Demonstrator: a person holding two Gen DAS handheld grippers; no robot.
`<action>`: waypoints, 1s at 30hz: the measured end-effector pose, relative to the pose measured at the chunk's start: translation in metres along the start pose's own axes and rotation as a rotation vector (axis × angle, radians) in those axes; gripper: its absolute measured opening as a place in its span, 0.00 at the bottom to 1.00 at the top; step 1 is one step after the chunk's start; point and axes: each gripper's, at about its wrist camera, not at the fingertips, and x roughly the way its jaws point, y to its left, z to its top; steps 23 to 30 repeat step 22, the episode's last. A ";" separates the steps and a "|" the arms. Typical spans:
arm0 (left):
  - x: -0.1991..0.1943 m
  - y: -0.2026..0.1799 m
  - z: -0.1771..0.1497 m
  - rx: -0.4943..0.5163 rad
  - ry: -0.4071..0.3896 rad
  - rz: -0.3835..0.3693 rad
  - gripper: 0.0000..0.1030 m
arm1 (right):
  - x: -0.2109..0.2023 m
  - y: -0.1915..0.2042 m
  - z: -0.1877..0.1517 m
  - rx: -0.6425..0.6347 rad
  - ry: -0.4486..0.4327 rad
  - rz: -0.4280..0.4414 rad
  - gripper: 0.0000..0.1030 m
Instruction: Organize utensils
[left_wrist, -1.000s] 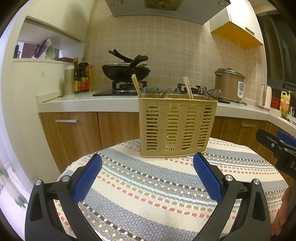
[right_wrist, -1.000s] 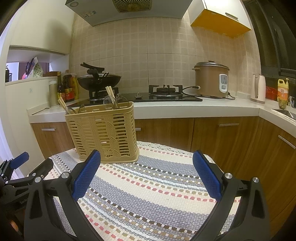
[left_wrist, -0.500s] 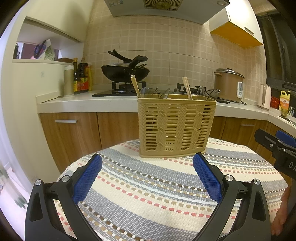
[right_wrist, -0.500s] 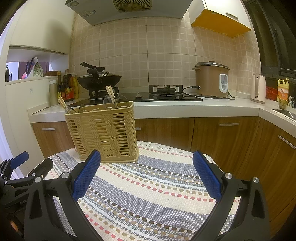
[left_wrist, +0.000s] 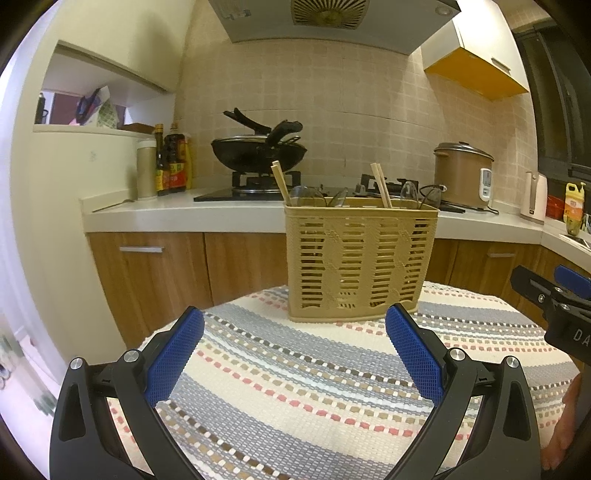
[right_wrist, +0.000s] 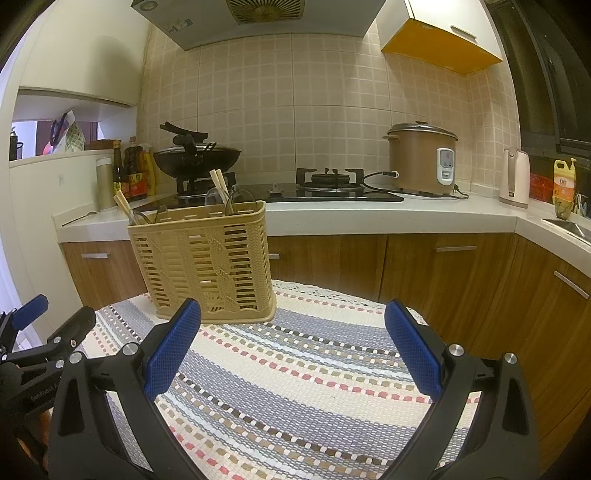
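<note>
Nearest, both tongs stand spread wide with nothing between their blue pads. The left gripper hovers over the striped tablecloth, and the right gripper does the same over its own stretch of cloth; no loose utensil shows on the cloth between or beside either pair of fingers.

Just past the left gripper's fingertips, straight ahead, sits the tan slotted utensil basket; from the right gripper it lies ahead and to the left. Upright in it are two sets of chopsticks, one toward each end, with the bowls of several spoons showing above the rim. How the inside is divided cannot be told.

Beyond the basket runs the kitchen counter with a wok on the stove and a rice cooker.

By the look of it, the sorting is done or nearly so: everything visible is already in the basket, and nothing appears left to pick up, though the cloth under the tongs is hidden.
</note>
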 end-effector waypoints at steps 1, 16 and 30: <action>0.000 0.001 0.000 -0.004 -0.001 0.007 0.93 | 0.000 0.000 0.000 -0.001 -0.001 -0.001 0.92; 0.002 0.017 0.003 -0.069 0.020 0.011 0.93 | 0.000 0.000 0.000 -0.002 -0.001 -0.002 0.92; 0.003 0.019 0.003 -0.076 0.027 0.004 0.93 | 0.000 -0.001 0.000 -0.001 0.000 -0.003 0.92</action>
